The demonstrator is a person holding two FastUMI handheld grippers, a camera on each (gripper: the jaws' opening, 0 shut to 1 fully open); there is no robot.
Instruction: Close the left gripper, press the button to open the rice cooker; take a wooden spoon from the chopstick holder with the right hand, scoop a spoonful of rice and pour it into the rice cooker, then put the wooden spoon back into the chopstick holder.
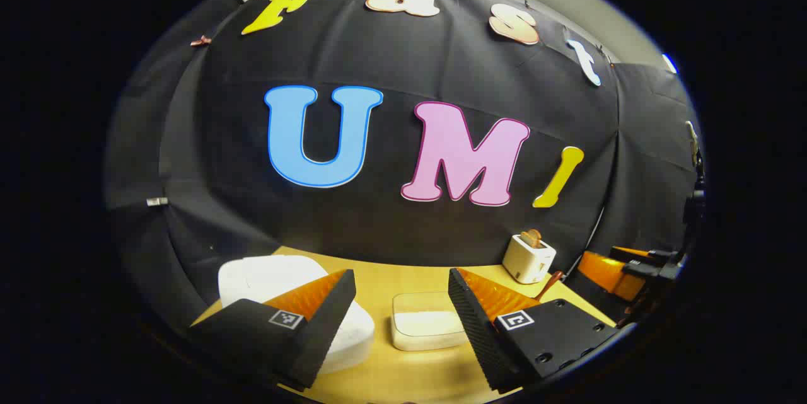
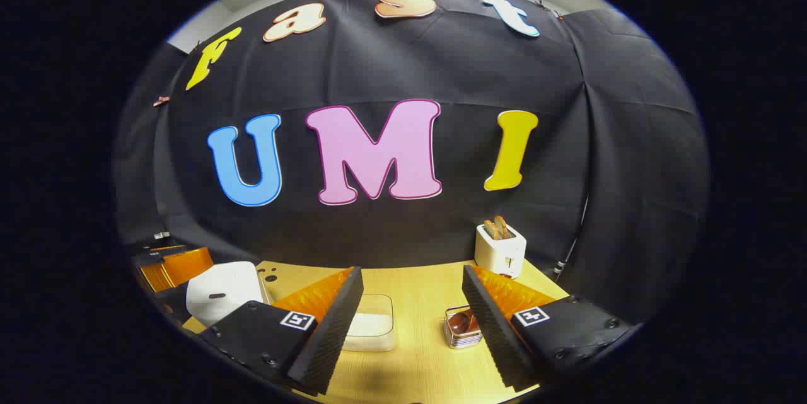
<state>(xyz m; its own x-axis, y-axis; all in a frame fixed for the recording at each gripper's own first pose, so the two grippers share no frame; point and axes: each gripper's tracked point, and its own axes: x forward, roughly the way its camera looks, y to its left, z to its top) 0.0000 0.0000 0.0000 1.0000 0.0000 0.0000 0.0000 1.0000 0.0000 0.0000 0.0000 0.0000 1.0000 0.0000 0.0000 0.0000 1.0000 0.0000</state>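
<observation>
The white rice cooker [image 1: 271, 275] stands shut at the table's left, partly behind my left gripper's near finger; it sits at the left in the right gripper view too [image 2: 220, 290]. A white box of rice [image 1: 425, 322] [image 2: 373, 325] lies ahead in the middle. A clear chopstick holder [image 2: 460, 327] with the wooden spoon in it stands beside my right gripper's right finger. The spoon's handle [image 1: 547, 284] pokes up behind my left gripper's right finger. My left gripper [image 1: 401, 284] and right gripper [image 2: 413, 275] hang open above the table, each holding nothing.
A white toaster [image 1: 528, 257] [image 2: 500, 246] with bread in it stands at the back right against the cloth wall. The wooden table [image 2: 416, 303] runs to that wall. Each gripper appears at the edge of the other's view, the right gripper [image 1: 624, 271] and the left gripper [image 2: 167, 265].
</observation>
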